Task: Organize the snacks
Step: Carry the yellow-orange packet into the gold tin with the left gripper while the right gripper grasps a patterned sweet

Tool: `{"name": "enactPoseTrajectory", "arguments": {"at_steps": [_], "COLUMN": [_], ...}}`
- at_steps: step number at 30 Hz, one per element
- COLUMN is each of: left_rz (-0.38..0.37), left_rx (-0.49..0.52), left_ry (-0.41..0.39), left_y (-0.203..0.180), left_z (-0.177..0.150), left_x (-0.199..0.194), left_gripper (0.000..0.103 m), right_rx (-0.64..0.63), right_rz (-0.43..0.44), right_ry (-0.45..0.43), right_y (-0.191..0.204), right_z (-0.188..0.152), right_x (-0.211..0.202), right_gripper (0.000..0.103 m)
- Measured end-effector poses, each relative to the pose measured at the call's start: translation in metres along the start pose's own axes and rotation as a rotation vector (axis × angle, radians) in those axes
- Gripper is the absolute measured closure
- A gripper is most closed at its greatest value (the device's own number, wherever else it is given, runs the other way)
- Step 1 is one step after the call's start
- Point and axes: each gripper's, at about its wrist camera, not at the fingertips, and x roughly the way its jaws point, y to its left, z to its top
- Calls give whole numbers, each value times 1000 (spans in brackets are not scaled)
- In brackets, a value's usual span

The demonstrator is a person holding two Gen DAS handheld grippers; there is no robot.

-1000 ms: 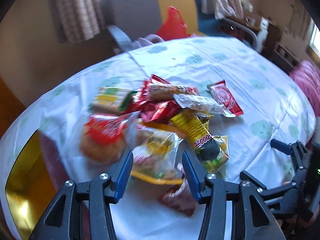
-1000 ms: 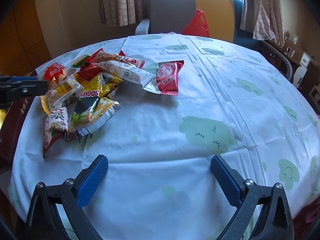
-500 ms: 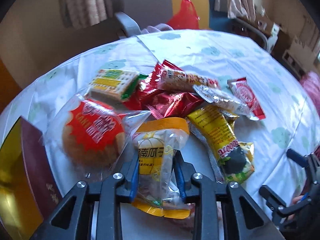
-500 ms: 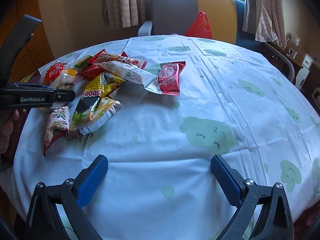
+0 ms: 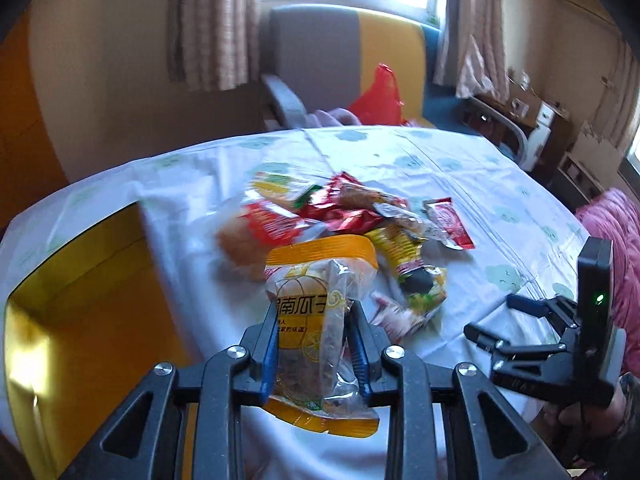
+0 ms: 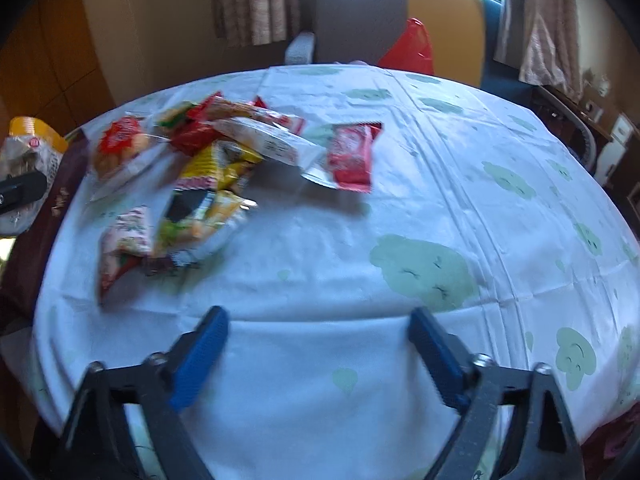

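Observation:
My left gripper is shut on a clear snack bag with an orange top and holds it lifted above the table, left of the pile. The bag also shows at the far left of the right wrist view. A pile of snack packets lies on the white tablecloth; it also shows in the right wrist view. A red packet lies at the pile's right. My right gripper is open and empty above the table's near edge; it also shows in the left wrist view.
A yellow-lined box with dark red sides sits at the table's left, below the held bag. A grey and yellow armchair with a red bag stands behind the table. The cloth has green cloud prints.
My left gripper closed on the orange-topped bag, lifted it off the pile and carried it back toward the left. My right gripper stayed open and shifted slightly.

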Motion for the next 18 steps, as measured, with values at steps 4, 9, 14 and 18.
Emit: {"name": "enactPoseTrajectory", "arguments": {"at_steps": [4, 9, 14, 18], "left_rz": [55, 185, 385, 469], "left_rx": [-80, -152, -221, -267], "left_ry": [-26, -42, -80, -107], "left_y": [29, 58, 87, 103], "left_z": [-15, -28, -36, -40], "left_x": [-19, -36, -54, -64], "left_gripper": [72, 72, 72, 72], "right_rx": [-46, -113, -28, -70], "right_rz": [263, 413, 376, 292], "right_ry": [11, 64, 116, 113], "right_y": [33, 86, 107, 127], "right_z": [9, 21, 42, 51], "right_x": [-14, -9, 24, 41], "right_gripper": [42, 39, 32, 65]}}
